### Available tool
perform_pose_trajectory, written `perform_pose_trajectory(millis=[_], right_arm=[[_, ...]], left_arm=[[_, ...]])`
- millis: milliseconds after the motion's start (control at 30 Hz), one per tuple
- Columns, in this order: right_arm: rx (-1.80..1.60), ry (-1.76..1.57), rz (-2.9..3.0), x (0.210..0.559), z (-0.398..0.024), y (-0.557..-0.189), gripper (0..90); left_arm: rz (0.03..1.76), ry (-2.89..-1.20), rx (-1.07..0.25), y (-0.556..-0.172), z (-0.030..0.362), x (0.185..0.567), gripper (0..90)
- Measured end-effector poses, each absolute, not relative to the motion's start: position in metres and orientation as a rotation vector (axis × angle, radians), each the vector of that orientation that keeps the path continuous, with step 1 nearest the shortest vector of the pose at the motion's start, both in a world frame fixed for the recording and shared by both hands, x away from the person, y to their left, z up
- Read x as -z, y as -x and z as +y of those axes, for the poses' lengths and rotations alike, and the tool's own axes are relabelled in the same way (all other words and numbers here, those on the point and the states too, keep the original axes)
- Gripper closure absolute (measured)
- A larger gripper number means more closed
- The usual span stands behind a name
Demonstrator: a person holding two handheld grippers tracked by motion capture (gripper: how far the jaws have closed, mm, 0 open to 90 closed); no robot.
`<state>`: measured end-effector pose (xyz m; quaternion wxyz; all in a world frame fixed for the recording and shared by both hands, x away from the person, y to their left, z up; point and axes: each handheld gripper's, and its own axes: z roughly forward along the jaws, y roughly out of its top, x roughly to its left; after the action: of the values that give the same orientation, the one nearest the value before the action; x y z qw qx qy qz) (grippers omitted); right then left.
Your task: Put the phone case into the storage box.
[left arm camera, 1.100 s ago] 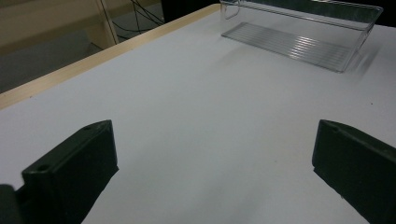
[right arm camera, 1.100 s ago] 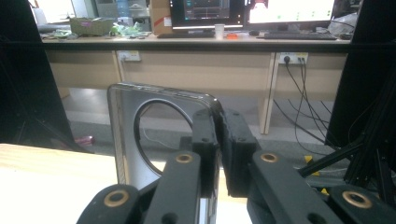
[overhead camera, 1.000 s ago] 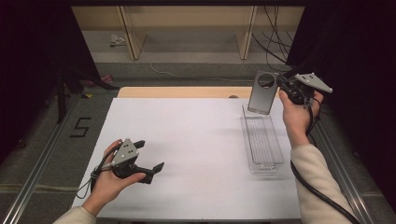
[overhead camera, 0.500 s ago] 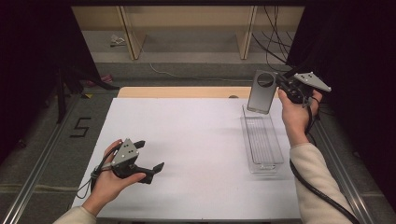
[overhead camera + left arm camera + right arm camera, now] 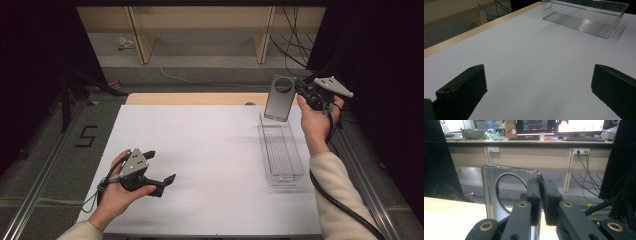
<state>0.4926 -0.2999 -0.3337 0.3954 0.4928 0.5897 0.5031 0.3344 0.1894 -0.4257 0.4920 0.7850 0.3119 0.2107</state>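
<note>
Right gripper clamped on the edge of a grey phone case, held upright above the far end of the clear tray on the desk, its lower edge cut off in the right gripper view; left gripper open, empty, low over the near-left desk.

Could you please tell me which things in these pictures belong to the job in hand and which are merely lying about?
In the job:
- phone case, pinched upright at one edge by the right gripper
- clear plastic tray, just below the case
- left gripper, open, resting on the table

Lying about:
- monitors and keyboard on the far desk
- floor cables
</note>
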Motion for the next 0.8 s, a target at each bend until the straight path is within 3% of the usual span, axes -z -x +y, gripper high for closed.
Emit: perform_pose_trajectory(millis=[800], right_arm=[[-1.281, -1.256, 1.489, 0.3346, -0.2989, -0.4995, 85.2]], left_arm=[[0.756, -1.905, -0.51, -0.3342, 0.1895, 0.4259, 0.0]])
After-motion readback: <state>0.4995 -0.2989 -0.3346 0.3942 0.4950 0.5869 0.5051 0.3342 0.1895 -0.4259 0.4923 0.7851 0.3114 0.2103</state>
